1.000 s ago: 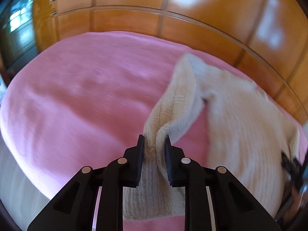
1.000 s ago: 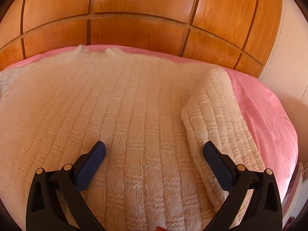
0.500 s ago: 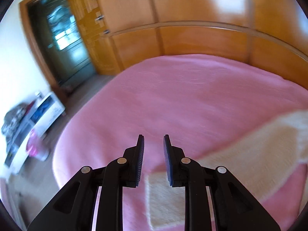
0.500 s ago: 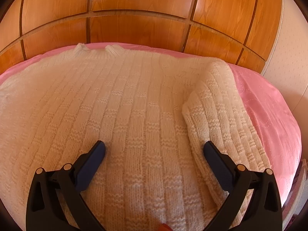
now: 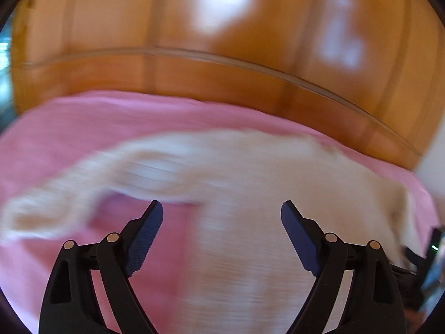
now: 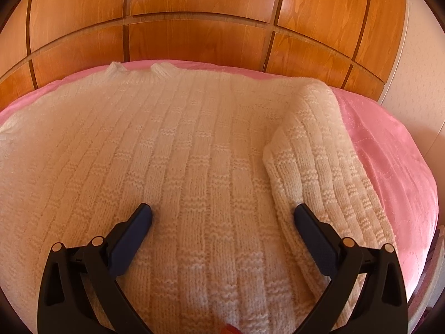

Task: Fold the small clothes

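A cream knitted sweater (image 6: 194, 153) lies flat on a pink bedspread (image 6: 389, 161). Its right sleeve (image 6: 319, 144) is folded over the body. My right gripper (image 6: 222, 214) is open and empty, low over the sweater's lower body. In the blurred left wrist view the sweater (image 5: 250, 194) lies ahead with its left sleeve (image 5: 69, 194) stretched out to the left on the bedspread (image 5: 125, 119). My left gripper (image 5: 221, 211) is open and empty above the sweater's left edge.
A wooden panelled headboard (image 6: 194, 27) runs along the far side of the bed. A white wall (image 6: 417, 69) stands at the right. The other gripper (image 5: 428, 264) shows at the right edge of the left wrist view.
My left gripper has let go of the left sleeve, opened wide and swung back to the right toward the sweater. My right gripper has barely moved.
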Demonstrator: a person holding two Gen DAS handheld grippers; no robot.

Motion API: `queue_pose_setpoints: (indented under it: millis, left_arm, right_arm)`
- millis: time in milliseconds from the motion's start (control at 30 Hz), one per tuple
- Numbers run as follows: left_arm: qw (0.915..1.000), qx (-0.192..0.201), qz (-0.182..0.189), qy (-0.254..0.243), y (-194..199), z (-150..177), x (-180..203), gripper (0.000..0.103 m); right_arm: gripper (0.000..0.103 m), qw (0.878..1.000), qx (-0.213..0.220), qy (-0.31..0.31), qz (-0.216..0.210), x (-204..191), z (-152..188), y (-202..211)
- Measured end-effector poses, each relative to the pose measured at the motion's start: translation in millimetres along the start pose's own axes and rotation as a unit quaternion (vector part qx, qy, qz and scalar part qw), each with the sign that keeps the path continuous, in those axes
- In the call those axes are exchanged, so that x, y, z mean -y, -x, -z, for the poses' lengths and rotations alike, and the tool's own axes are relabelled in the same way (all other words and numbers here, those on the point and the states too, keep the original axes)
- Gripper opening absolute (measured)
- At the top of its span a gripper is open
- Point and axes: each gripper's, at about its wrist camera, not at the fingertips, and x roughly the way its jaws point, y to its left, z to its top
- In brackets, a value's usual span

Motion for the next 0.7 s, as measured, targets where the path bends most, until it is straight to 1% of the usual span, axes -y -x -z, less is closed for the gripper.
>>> queue_pose_setpoints:
  millis: [67, 133, 167, 200, 233, 333, 367, 400, 433, 500, 567, 667, 700]
  left_arm:
    - [0.9994, -0.009, 0.026, -0.019, -11.8, 17.9, 27.7, 0.09]
    - [0.9986, -0.013, 0.019, -0.048, -23.8, 31.4, 36.9, 0.09]
    - [0.9972, -0.031, 0.006, -0.068, -35.5, 43.2, 41.0, 0.09]
    - [0.996, -0.055, 0.005, -0.071, -49.2, 49.0, 44.2, 0.09]
    - [0.9943, -0.084, 0.012, -0.064, -59.5, 52.3, 41.0, 0.089]
    - [0.996, -0.072, 0.027, -0.045, -56.9, 47.3, 30.3, 0.089]
    - [0.996, -0.072, 0.03, -0.043, -55.9, 48.5, 29.1, 0.089]
    - [0.9961, -0.072, 0.033, -0.041, -53.7, 49.1, 27.7, 0.089]
    - [0.9961, -0.072, 0.033, -0.04, -49.8, 50.1, 28.4, 0.089]
    - [0.996, -0.073, 0.031, -0.042, -56.0, 48.5, 30.6, 0.09]
    - [0.9958, -0.075, 0.028, -0.044, -54.4, 48.3, 31.1, 0.091]
    - [0.9955, -0.077, 0.028, -0.047, -53.9, 47.2, 33.5, 0.092]
    - [0.9954, -0.078, 0.028, -0.048, -53.5, 47.4, 33.6, 0.092]
  right_arm:
    - [0.101, 1.0, 0.004, -0.004, -0.011, 3.9, 1.5, 7.0]
    - [0.101, 0.999, 0.018, -0.021, -0.043, 15.8, 5.0, 22.8]
    - [0.101, 0.998, 0.032, -0.037, -0.051, 28.5, 7.8, 36.3]
    - [0.101, 0.997, 0.037, -0.044, -0.051, 35.5, 9.4, 43.2]
    - [0.101, 0.996, 0.043, -0.056, -0.049, 48.2, 11.0, 52.1]
    - [0.098, 0.991, 0.047, -0.111, -0.057, 98.6, 18.4, 70.6]
    - [0.091, 0.989, 0.045, -0.13, -0.059, 114.9, 21.9, 74.0]
    - [0.082, 0.986, 0.038, -0.152, -0.053, 134.5, 26.9, 76.8]
    - [0.078, 0.985, 0.027, -0.167, -0.044, 149.8, 30.7, 77.5]
    - [0.062, 0.981, 0.004, -0.194, -0.031, 178.0, 44.1, 76.7]
    - [0.06, 0.979, -0.012, -0.202, -0.036, 192.1, 55.6, 75.9]
    - [0.06, 0.975, -0.041, -0.205, -0.075, 200.8, 72.8, 69.8]
    - [0.06, 0.973, -0.057, -0.208, -0.086, 200.5, 81.2, 65.6]
